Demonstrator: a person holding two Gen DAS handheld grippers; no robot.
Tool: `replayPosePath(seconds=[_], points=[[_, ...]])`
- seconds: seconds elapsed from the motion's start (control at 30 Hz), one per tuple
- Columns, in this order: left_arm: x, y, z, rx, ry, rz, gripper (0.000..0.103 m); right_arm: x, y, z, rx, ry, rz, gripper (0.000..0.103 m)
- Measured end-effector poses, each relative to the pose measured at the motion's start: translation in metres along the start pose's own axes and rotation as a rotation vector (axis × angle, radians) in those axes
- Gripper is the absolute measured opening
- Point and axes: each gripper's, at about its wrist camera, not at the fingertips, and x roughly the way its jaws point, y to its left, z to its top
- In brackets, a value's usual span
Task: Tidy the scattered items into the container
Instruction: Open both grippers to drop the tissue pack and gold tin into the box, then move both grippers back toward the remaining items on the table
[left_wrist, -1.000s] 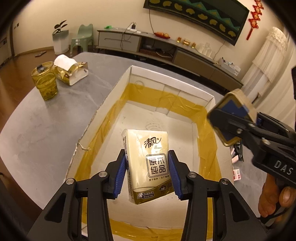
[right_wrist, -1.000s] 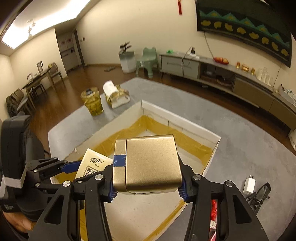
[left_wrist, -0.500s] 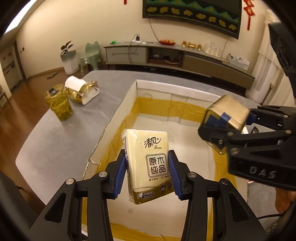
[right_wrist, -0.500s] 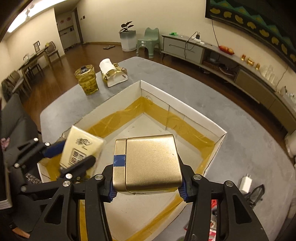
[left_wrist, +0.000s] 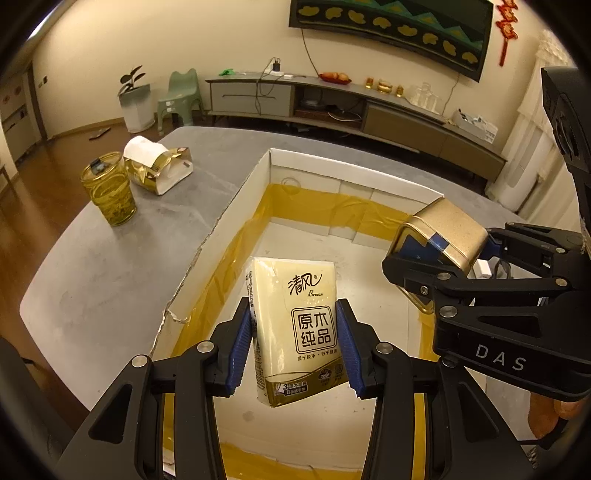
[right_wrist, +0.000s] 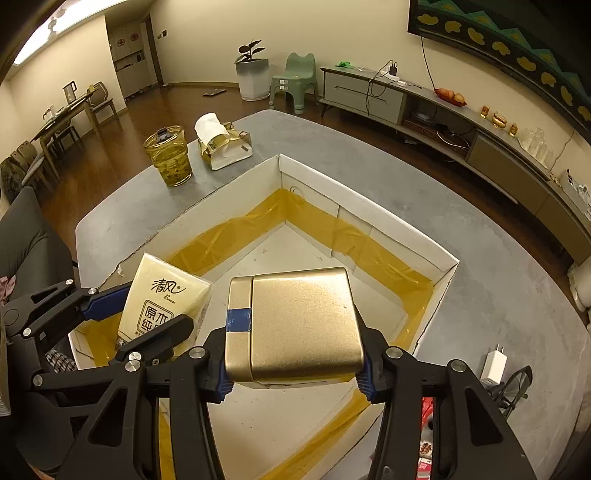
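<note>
My left gripper (left_wrist: 293, 339) is shut on a cream and gold tissue pack (left_wrist: 297, 328) and holds it above the near part of the open white box (left_wrist: 354, 177) lined with yellow tape. My right gripper (right_wrist: 295, 369) is shut on a gold tin (right_wrist: 295, 325) with a blue tape band, held above the box (right_wrist: 365, 218). The tin (left_wrist: 443, 232) and right gripper also show at the right of the left wrist view. The tissue pack (right_wrist: 162, 295) and left gripper (right_wrist: 122, 314) show at the left of the right wrist view.
A yellow glass jar (left_wrist: 109, 194) and a torn gold packet with a white roll (left_wrist: 157, 168) stand on the grey table (left_wrist: 110, 258) left of the box. A white charger (right_wrist: 493, 367), black glasses (right_wrist: 517, 384) and a red packet (right_wrist: 426, 424) lie right of the box.
Both grippers have moved further in over the box, each still holding its item. The right gripper with the tin has come closer to the left one.
</note>
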Motion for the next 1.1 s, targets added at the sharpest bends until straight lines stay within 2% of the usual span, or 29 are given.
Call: replayPosePath(seconds=[0.1,0.23,0.3,0.33,0.37,0.53,0.7,1.1], points=[[0.003,0.001,0.0,-0.007,0.015,-0.004,0.047,0.003,-0.003,-0.001,0.021,0.003,0.01,0.053],[0.015,0.001,-0.001,-0.021,0.078,-0.044,0.05,0.01,-0.01,-0.002,0.064,0.008,0.023,0.053],[0.018,-0.002,-0.002,-0.017,0.09,-0.041,0.05,0.012,-0.015,-0.003,0.086,0.014,0.027,0.063],[0.017,-0.003,-0.002,-0.007,0.085,-0.033,0.05,0.01,-0.017,-0.004,0.093,0.006,0.025,0.069],[0.015,-0.005,-0.002,0.0,0.074,-0.022,0.05,0.007,-0.019,-0.005,0.099,-0.002,0.023,0.07],[0.002,-0.001,0.0,-0.001,0.007,0.003,0.05,-0.016,-0.025,-0.007,0.126,-0.061,0.022,0.07],[-0.007,0.005,-0.008,-0.012,-0.014,0.013,0.05,-0.042,-0.027,-0.014,0.14,-0.114,0.046,0.07],[-0.055,-0.024,-0.047,0.055,-0.077,0.026,0.05,-0.085,-0.029,-0.062,0.156,-0.221,0.082,0.07]])
